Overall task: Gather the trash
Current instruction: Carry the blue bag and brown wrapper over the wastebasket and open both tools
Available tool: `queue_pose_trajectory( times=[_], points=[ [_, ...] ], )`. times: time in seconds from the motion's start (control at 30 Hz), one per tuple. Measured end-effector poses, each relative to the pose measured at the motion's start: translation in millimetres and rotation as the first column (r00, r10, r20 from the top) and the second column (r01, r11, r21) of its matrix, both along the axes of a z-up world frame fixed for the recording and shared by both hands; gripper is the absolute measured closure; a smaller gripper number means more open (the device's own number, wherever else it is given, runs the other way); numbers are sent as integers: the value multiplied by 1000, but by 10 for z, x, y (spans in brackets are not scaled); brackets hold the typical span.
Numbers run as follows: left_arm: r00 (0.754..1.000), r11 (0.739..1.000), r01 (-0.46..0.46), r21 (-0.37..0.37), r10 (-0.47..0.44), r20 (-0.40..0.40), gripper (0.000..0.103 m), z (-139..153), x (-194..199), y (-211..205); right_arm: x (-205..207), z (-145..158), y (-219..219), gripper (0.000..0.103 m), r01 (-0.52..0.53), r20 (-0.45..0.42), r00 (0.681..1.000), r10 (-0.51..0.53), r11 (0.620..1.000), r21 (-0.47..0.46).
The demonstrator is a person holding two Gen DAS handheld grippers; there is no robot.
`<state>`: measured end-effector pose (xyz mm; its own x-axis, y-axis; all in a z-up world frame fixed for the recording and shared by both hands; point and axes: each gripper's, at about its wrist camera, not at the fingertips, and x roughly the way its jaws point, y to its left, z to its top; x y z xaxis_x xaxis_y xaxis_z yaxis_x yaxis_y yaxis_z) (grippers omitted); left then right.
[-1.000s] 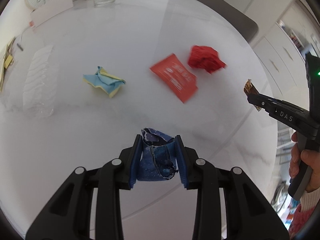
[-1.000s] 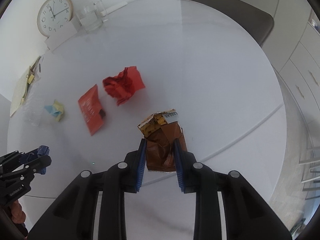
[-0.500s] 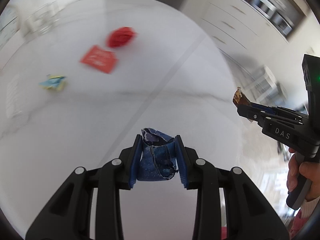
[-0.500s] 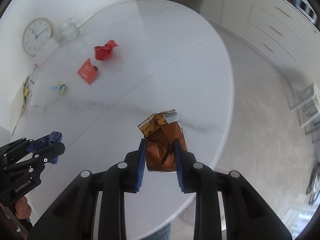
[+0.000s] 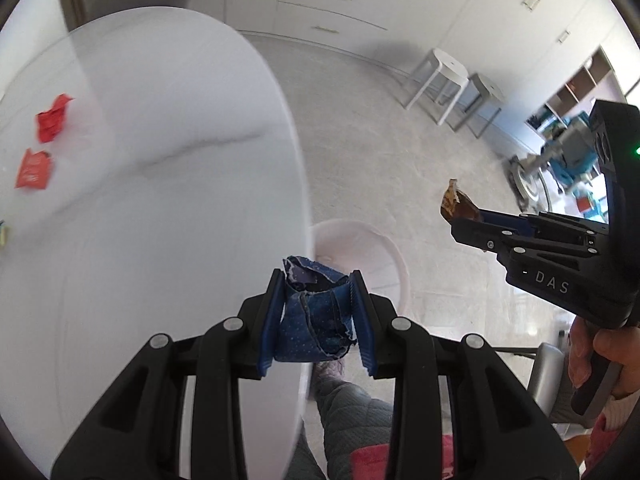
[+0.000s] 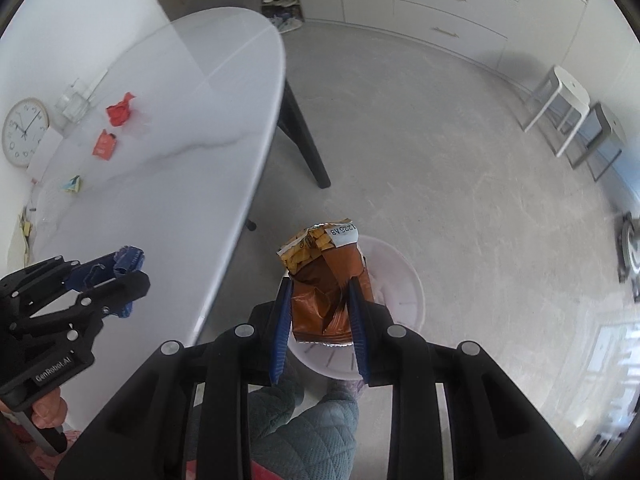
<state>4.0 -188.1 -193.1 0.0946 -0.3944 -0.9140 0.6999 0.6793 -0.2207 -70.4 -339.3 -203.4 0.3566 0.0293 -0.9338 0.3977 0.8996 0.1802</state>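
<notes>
left tool (image 5: pixel 316 316) grips a blue wrapper (image 5: pixel 314 320) at the worktop (image 5: pixel 160 208) edge. right tool (image 6: pixel 320 320) grips a brown wrapper (image 6: pixel 326 280) above a white bin (image 6: pixel 408 292).

Both wrist views look steeply down, sharing the table (image 5: pixel 168 240) edge and white bin (image 6: pixel 404 280)

blue dotted wrapper (image 5: pixel 316 320) | brown-orange wrapper (image 6: pixel 326 292) | white marbled table (image 5: pixel 160 200)
</notes>
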Motion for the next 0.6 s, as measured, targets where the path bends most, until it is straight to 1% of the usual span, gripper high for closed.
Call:
queue_pose_trajectory(
  times=[0.1,0.17,0.23,0.27,0.3,0.33,0.37,0.43,0.47,0.5,0.6],
  points=[
    [999,1000,26,-4,-26,-37,71,-108,-160,-267,-149,6,-181,75,-4,14,1000,4,1000,7],
    [998,999,39,11,-39,-49,71,-192,-270,-452,-240,8,-282,75,-13,19,1000,13,1000,7],
    [998,998,49,31,-48,-50,67,-250,-363,-573,-314,8,-358,75,-28,27,999,28,999,16],
    [997,998,51,46,-49,-51,53,-274,-417,-640,-330,4,-378,75,-36,28,999,35,999,19],
    [998,997,44,58,-41,-48,34,-273,-455,-687,-360,0,-403,75,-47,29,999,46,999,21],
    [999,997,31,68,-28,-37,28,-267,-488,-718,-378,-9,-426,75,-57,30,998,57,998,23],
    [1000,998,13,67,-12,-14,25,-233,-527,-744,-393,-24,-450,75,-72,31,997,71,997,27],
    [1000,998,7,63,-7,0,19,-179,-562,-783,-404,-41,-478,74,-89,32,996,88,996,32],
    [1000,997,-6,74,4,20,14,-149,-572,-796,-408,-55,-494,74,-98,33,995,97,995,36],
    [999,997,-18,80,15,39,12,-119,-573,-784,-410,-62,-507,74,-107,33,994,105,994,38],
    [996,994,-55,93,48,77,8,-31,-582,-740,-401,-70,-517,74,-129,40,991,127,991,42]
  ],
)
